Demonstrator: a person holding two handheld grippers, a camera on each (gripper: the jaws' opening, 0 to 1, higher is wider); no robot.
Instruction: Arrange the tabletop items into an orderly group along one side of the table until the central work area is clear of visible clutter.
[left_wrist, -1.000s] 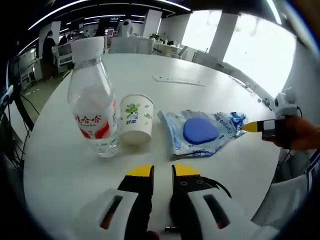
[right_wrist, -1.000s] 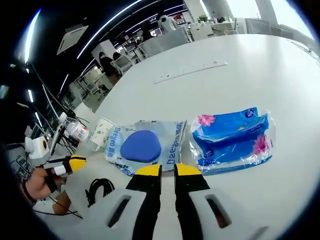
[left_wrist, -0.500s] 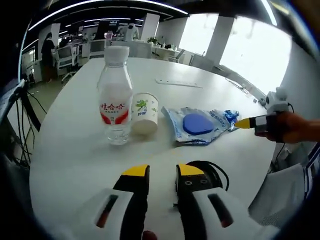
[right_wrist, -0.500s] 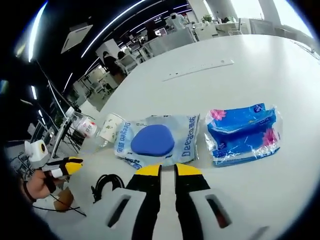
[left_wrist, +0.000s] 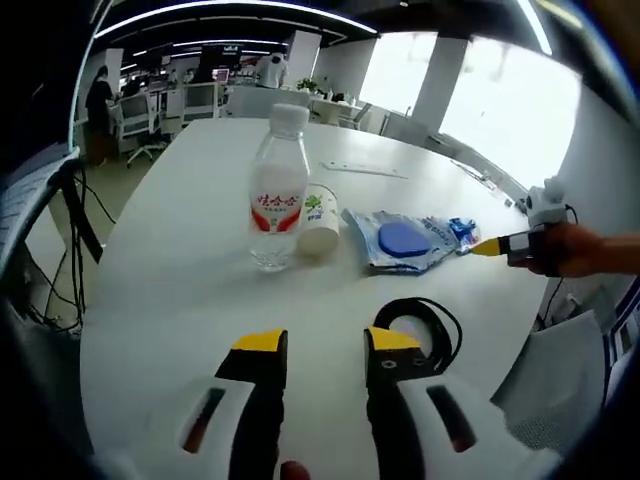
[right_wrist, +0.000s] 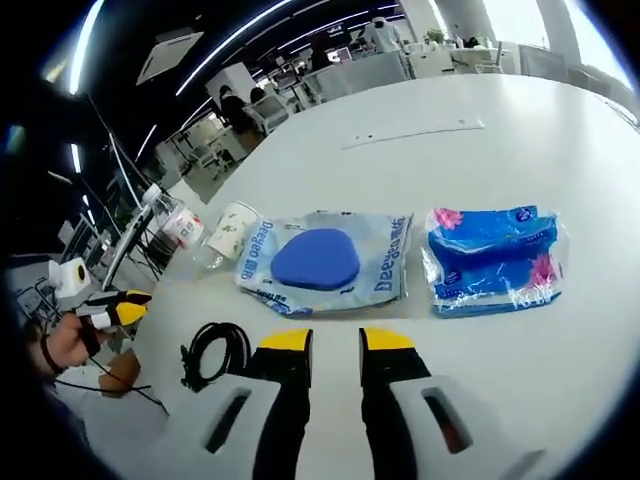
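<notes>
1. Left gripper (left_wrist: 323, 350) has drawn back from the worktop (left_wrist: 180, 260) items. A second ago the water bottle (left_wrist: 277, 190) and paper cup (left_wrist: 318, 222) sat close ahead of its jaws; now they stand well apart from it, and a coiled black cable (left_wrist: 420, 322) has come into the left gripper view just beside its right jaw. Jaws released, a clear gap between them, nothing held.

2. Right gripper (right_wrist: 335, 342) has pulled back too. Jaws were nearly together a second ago; now parted, empty. In the right gripper view the clear bag with a blue pad (right_wrist: 322, 258) lies just ahead of it, the blue tissue pack (right_wrist: 495, 260) beside that, bag and pack close but apart.

3. Items themselves look unmoved: bottle upright, cup touching or just beside it, then bag, then tissue pack, in a rough row. The cable (right_wrist: 214, 350) lies nearer the person's side, off the row.

4. A long flat strip (right_wrist: 415, 134) lies well beyond, toward the far part of the worktop.

5. Reading: row is largely formed; both grippers free suggests a pause between placements. Cable and strip are the likely stragglers; the cable is nearest either gripper. Limp coil may unwind when lifted.
</notes>
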